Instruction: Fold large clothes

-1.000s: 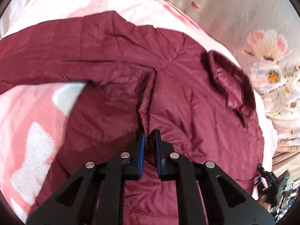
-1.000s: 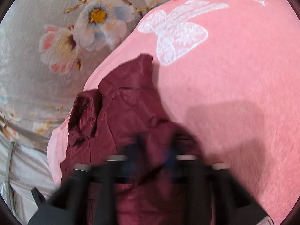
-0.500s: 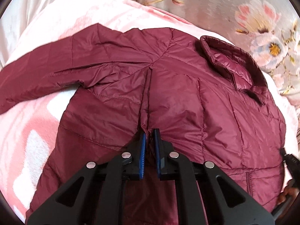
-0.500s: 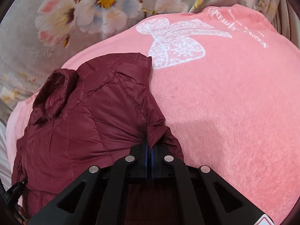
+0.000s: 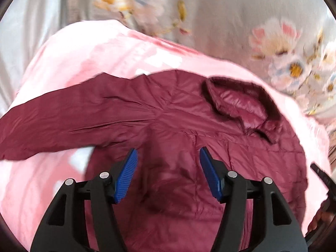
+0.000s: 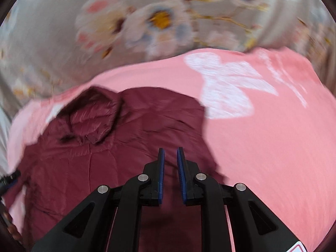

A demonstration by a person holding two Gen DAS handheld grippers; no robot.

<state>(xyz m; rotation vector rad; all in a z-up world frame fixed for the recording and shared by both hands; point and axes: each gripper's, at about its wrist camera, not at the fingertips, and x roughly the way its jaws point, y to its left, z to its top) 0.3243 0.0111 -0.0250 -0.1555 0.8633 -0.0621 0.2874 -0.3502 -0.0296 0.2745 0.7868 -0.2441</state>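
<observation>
A maroon quilted jacket [image 5: 178,126] lies flat on a pink blanket [image 5: 88,48], collar [image 5: 241,96] at the far right and one sleeve [image 5: 52,115] stretched out to the left. My left gripper [image 5: 168,157] hovers above the jacket's body; its jaws are opening and stand wide apart with nothing between them. In the right wrist view the same jacket [image 6: 84,168] fills the lower left, collar [image 6: 92,113] at left. My right gripper [image 6: 170,153] hangs over the jacket's right edge, jaws opening with a narrow gap, and no cloth is pinched between them.
A grey bedsheet with a flower print [image 5: 273,42] lies beyond the blanket, also across the top of the right wrist view [image 6: 157,21]. The blanket [image 6: 273,147] carries a white bow pattern [image 6: 226,88]. The other gripper's black tip [image 5: 323,178] shows at the right edge.
Both grippers were shut on folds of the jacket; both have let go and lifted away. The jacket now lies flatter, and the left jaws have spread wide.
</observation>
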